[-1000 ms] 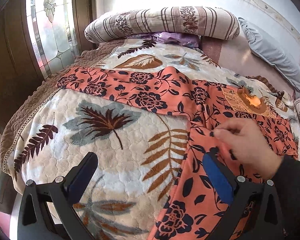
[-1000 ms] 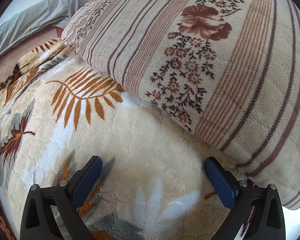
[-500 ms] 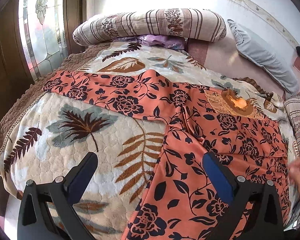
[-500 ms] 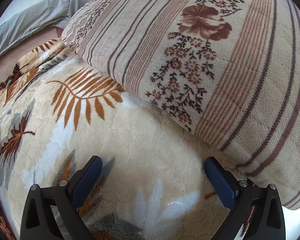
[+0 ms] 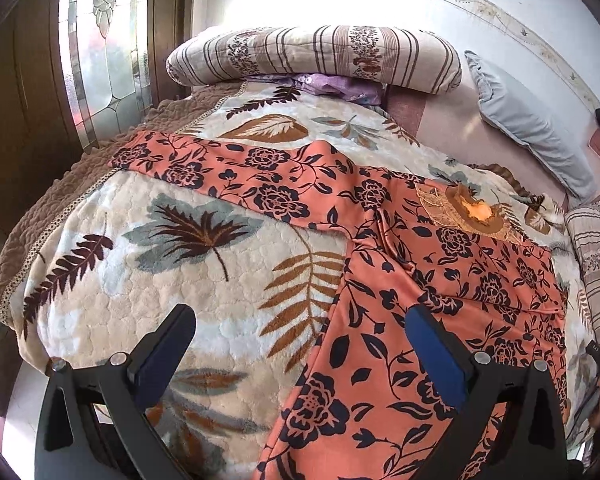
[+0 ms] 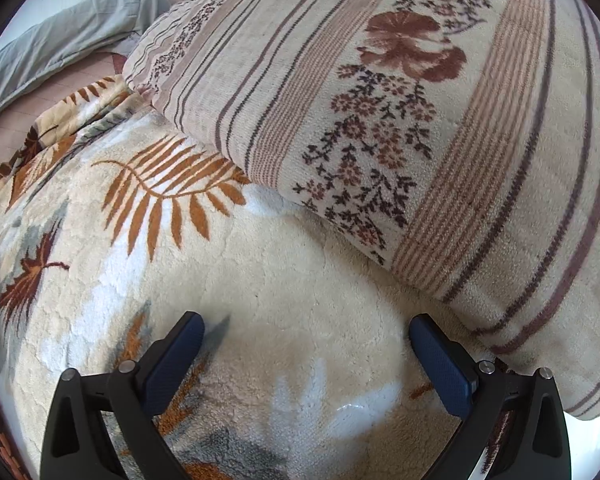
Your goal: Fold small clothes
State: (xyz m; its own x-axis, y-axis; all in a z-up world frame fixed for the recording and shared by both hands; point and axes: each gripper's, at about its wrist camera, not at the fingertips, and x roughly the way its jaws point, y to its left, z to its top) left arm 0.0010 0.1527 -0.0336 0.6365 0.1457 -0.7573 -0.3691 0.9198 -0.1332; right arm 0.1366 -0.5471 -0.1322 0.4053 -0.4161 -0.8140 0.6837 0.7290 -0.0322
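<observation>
Bed [image 5: 180, 280] is seen ahead of jaws; leaded window [image 5: 104, 40] far left, white wall [image 5: 440, 12] behind, sunlit.

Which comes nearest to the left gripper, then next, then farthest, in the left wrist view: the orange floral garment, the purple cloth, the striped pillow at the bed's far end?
From the left gripper:
1. Orange floral garment, right beneath its right finger.
2. Purple cloth, far end, tucked under the pillow.
3. Striped pillow, just behind it.

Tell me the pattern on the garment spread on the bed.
The garment is salmon-orange with dark navy roses and leafy vines; the left wrist view shows it best.
</observation>
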